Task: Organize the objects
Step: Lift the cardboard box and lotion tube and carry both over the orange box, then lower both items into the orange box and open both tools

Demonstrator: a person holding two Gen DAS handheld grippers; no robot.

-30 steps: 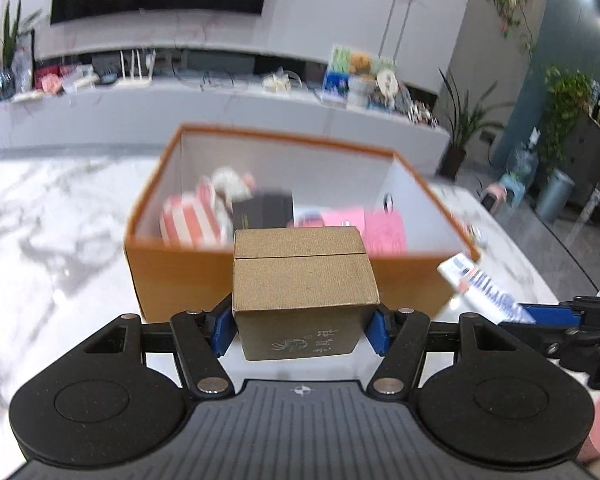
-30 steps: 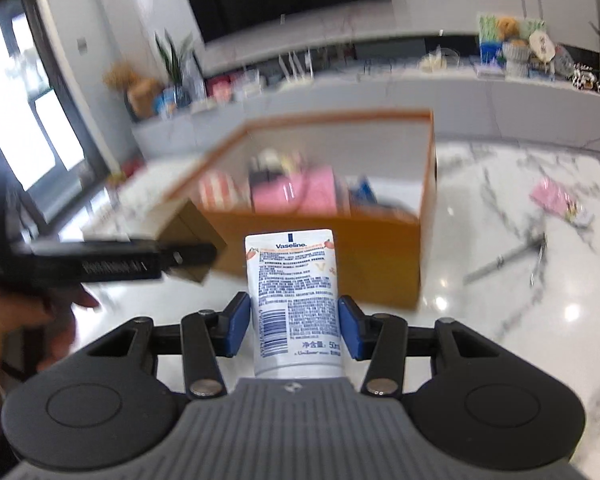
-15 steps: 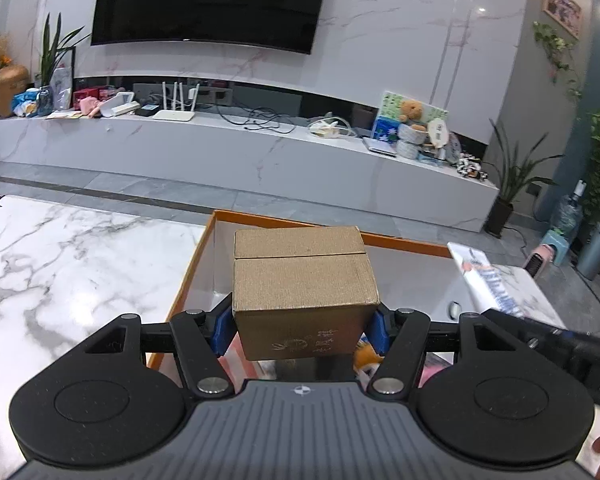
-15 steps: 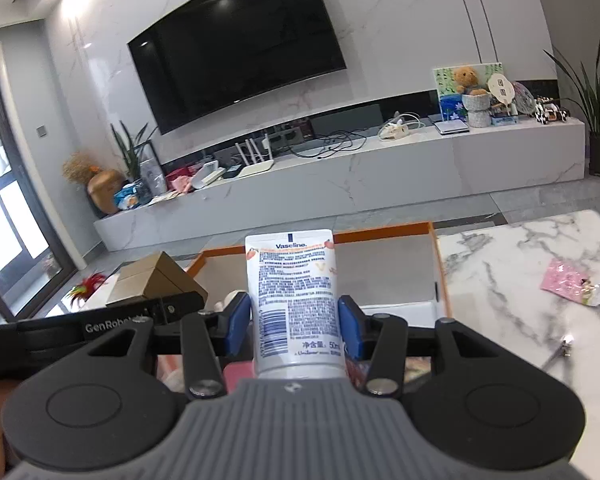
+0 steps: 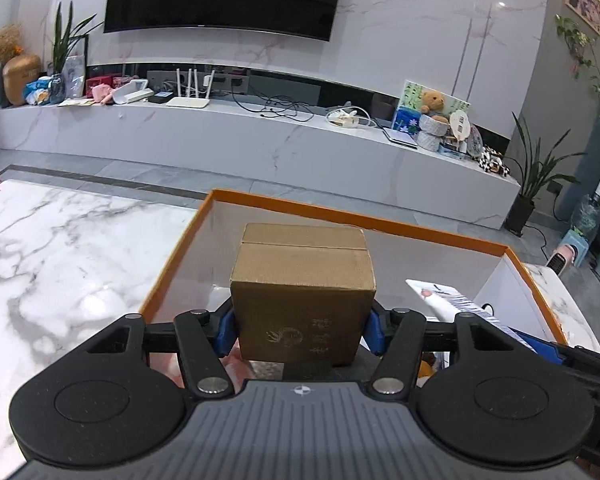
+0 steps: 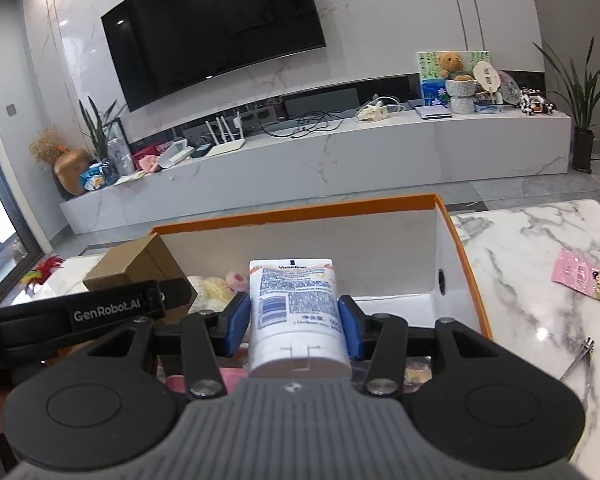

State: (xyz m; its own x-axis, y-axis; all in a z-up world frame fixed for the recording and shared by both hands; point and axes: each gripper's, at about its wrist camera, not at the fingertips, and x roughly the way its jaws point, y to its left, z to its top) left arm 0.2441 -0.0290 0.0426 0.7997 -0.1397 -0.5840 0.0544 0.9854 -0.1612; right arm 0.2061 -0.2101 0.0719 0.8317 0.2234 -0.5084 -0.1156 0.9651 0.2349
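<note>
My left gripper [image 5: 302, 334] holds a brown cardboard box [image 5: 302, 280] between its blue pads, and its jaws are closing on it. The carton hangs over the open orange storage box [image 5: 340, 216]. My right gripper [image 6: 296, 322] is shut on a white Vaseline tube [image 6: 294, 296], also above the orange storage box [image 6: 466, 268], to the right of the brown cardboard box [image 6: 136, 268]. The tube [image 5: 452, 300] shows at the right of the left wrist view. Most of the storage box's contents are hidden behind the grippers.
Soft pale items [image 6: 216, 284] and pink things lie inside the storage box. On the marble table [image 5: 60, 260], right of the box, lie a pink packet [image 6: 580, 280] and a thin metal tool [image 6: 580, 356]. A long TV bench stands far behind.
Both grippers have moved forward from in front of the storage box to above its opening, each still carrying its object. The views have tilted up toward the far wall.
</note>
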